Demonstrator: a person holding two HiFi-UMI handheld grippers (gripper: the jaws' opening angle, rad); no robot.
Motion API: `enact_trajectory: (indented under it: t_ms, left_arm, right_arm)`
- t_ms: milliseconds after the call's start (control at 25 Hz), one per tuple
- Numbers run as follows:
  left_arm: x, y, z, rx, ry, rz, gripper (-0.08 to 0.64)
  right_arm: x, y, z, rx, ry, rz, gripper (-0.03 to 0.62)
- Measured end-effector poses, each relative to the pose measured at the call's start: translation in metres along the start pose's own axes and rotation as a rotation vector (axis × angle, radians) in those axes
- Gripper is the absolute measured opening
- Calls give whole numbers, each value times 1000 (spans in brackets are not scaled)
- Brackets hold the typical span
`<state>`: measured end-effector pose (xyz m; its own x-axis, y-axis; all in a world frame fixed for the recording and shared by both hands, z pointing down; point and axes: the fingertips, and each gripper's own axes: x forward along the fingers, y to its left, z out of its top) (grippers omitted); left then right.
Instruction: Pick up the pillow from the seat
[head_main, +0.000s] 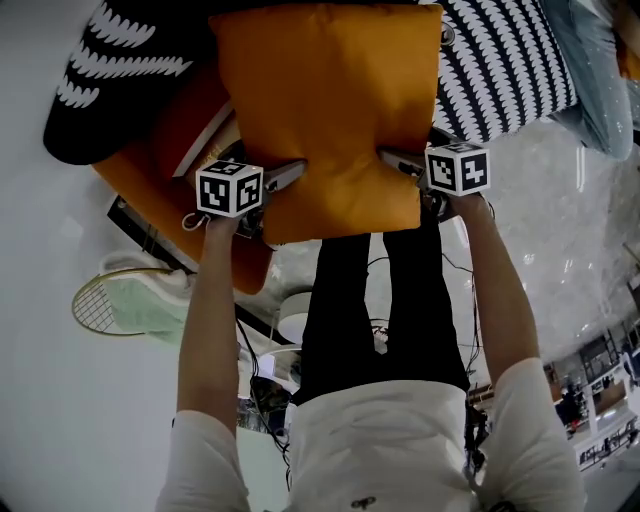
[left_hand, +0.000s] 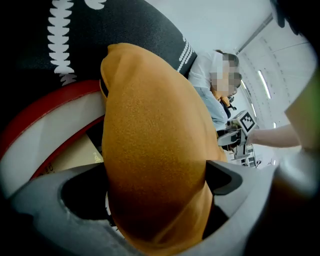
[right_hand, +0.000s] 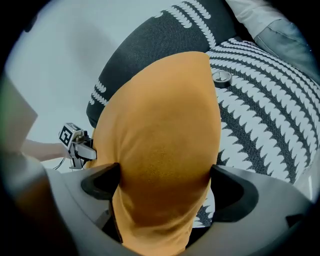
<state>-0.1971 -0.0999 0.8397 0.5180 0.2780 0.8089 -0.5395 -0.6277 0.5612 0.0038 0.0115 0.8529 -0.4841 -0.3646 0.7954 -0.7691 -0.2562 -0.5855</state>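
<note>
Though striped, seat (head_main: 510, 60) on glossy floor (head_main: 560, 220)

The orange pillow (head_main: 330, 110) fills the jaws of the left hand-held gripper (head_main: 288, 176) and the right hand-held gripper (head_main: 397, 159), so neither has spare room inside. Just beyond it, black-and-white cushions (head_main: 510, 60) close off the far side. An orange seat (head_main: 160, 190) lies close beside the left hand-held gripper. A seated person's leg (head_main: 590, 70) blocks the far right. The bare floor (head_main: 40, 300) lies open on the left.
</note>
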Motion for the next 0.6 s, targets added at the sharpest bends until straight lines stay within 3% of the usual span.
enact_trajectory:
  t_ms: [440, 600]
  left_arm:
    - [1, 0, 1, -3, 2, -18, 589]
    - [0, -2, 0, 2, 9, -11, 586]
  right_arm:
    - [9, -1, -3, 16, 63, 93, 506]
    - [3, 4, -2, -9, 101, 88, 501]
